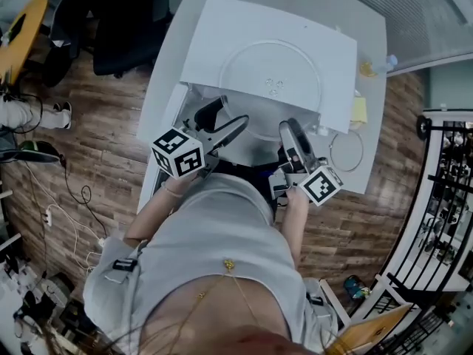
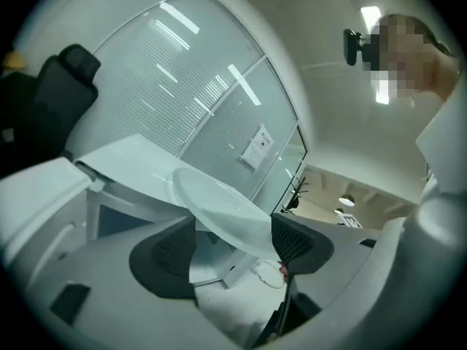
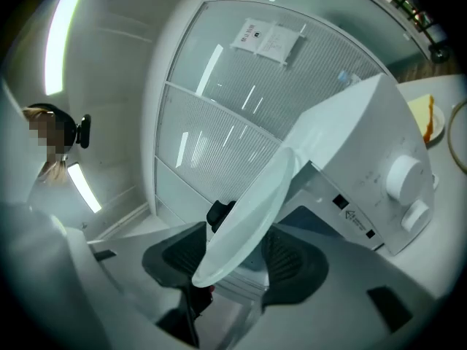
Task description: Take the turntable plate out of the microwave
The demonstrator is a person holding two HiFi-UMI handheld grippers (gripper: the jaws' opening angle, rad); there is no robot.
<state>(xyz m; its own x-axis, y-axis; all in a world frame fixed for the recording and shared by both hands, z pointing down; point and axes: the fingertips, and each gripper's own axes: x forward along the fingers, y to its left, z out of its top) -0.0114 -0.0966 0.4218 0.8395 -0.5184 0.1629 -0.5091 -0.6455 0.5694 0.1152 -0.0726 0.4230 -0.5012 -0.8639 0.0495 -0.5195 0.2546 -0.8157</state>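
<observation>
Glass turntable plate (image 3: 252, 203) between right hand-held gripper (image 3: 233, 261) jaws.

A white table (image 1: 362, 35) with a rounded corner stands on a brown wood-plank floor (image 1: 111, 146). Near the table's right edge lies a small yellow pad (image 1: 359, 111), and close beside it a thin ring (image 1: 346, 151) lies flat on the tabletop. A black office chair (image 1: 122, 28) sits off the table's far left corner, and a round yellow top (image 1: 22, 32) shows beyond it. Cables (image 1: 74, 198) trail over the floor on the left. A black metal rack (image 1: 447, 191) stands along the right side. Behind the table runs a ribbed glass partition (image 2: 211, 86) with a paper sheet (image 2: 257, 146) stuck on it.
</observation>
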